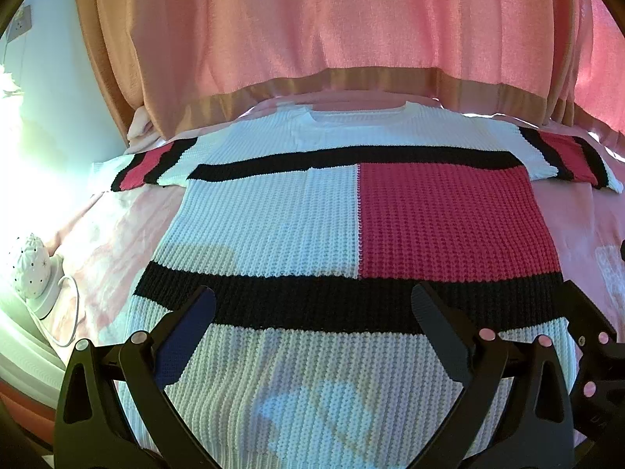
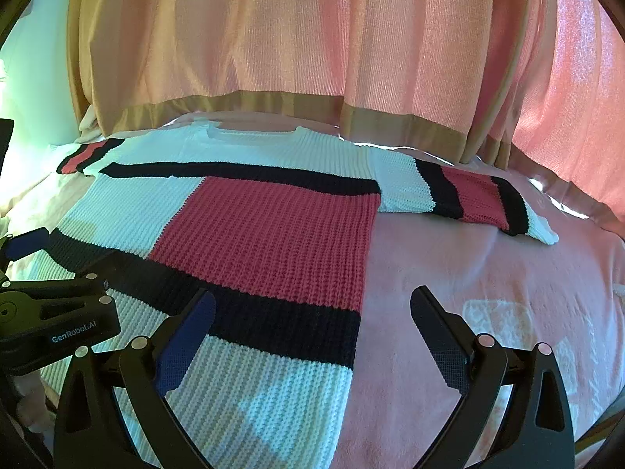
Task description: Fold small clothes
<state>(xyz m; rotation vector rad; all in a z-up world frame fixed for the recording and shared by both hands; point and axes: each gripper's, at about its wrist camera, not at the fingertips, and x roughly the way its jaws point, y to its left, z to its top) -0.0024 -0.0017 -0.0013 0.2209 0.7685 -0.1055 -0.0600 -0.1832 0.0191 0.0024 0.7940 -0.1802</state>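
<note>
Your left gripper was wide open, with nothing in it, above the bottom part of the sweater. That sweater was white, black and red. It lay flat on the pink bed cover with both sleeves spread out. Your right gripper was wide open too, above the sweater's right edge. Pink curtains hung behind the bed.

Probably a home bedroom: pink bedsheet, drawn curtains (peach-trimmed), small white lamp.
</note>
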